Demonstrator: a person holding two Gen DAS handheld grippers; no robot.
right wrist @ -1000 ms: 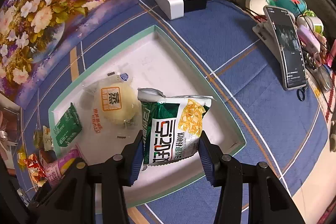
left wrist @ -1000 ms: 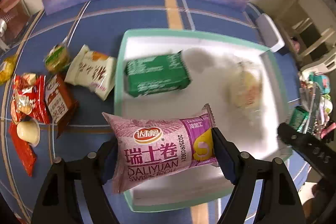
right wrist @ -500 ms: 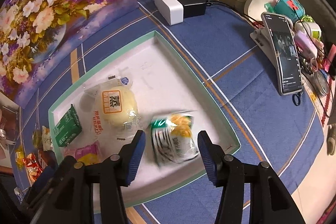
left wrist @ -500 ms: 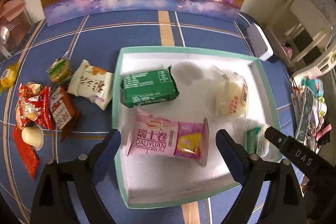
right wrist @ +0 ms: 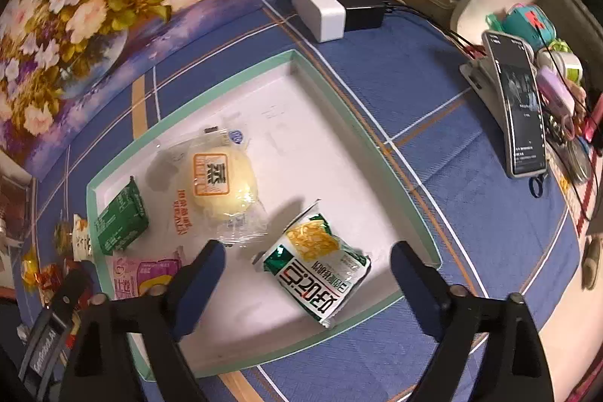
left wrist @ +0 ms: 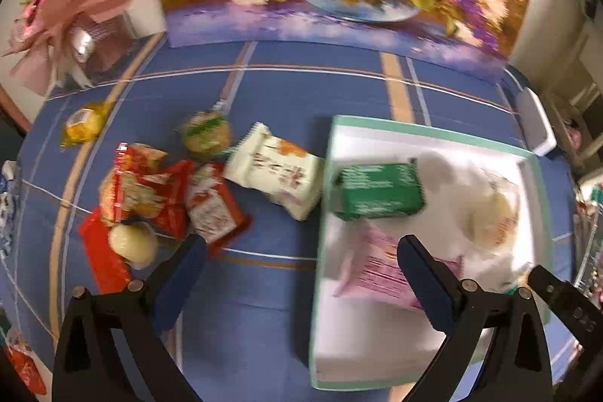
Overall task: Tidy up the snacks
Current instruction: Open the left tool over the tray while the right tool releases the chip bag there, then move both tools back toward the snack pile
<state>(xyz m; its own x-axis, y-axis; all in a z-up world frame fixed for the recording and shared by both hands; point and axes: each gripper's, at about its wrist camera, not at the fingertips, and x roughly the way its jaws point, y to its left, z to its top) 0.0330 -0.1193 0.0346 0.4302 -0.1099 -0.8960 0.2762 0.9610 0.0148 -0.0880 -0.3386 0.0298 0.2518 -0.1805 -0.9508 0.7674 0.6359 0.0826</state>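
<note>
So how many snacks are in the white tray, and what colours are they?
In the tray:
Green: 2, the flat packet and the corn bag
Pink: 1, the roll packet
Pale yellow: 1, the wrapped bun
Total: 4

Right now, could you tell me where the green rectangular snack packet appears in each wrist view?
Left wrist: green packet right of centre, in the tray's near-left corner.
Right wrist: same packet far left, at the tray's left end.
Shared landmark: the wrapped round bun beside it.
</note>
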